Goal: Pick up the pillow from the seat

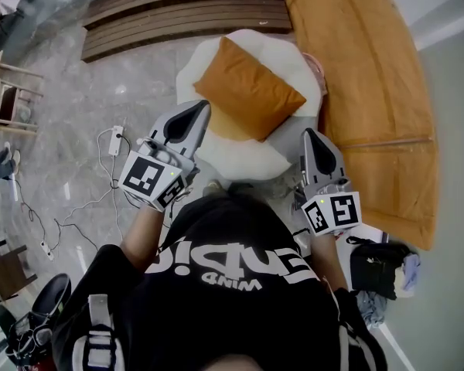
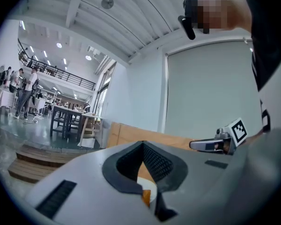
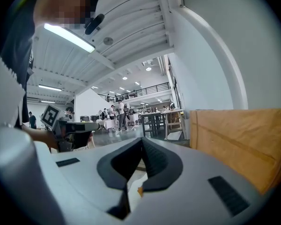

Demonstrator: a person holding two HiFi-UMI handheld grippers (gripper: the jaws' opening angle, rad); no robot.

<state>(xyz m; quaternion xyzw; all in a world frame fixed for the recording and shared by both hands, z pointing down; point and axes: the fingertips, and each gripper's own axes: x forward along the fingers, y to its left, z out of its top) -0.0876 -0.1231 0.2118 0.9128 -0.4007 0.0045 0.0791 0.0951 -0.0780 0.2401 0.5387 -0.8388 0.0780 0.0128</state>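
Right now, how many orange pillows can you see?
1. The orange pillow lies on the round white seat, beside the long orange couch. No other shows; one could hide underneath.

Clear air over pillow [image 1: 247, 91] on white seat [image 1: 232, 157], centre frame, left gripper [image 1: 203, 108] and right gripper [image 1: 308, 134] flank its near edge unobstructed, orange-brown panel [image 1: 371, 91] tight against seat's right, wooden slats [image 1: 178, 18] behind at top, power strip [image 1: 116, 141] on floor, left

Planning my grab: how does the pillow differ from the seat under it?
The pillow is orange; the seat is white. The pillow is a cornered rectangle, lying diagonally; the seat is rounded. The pillow is smaller and rests on the seat. Both look soft.
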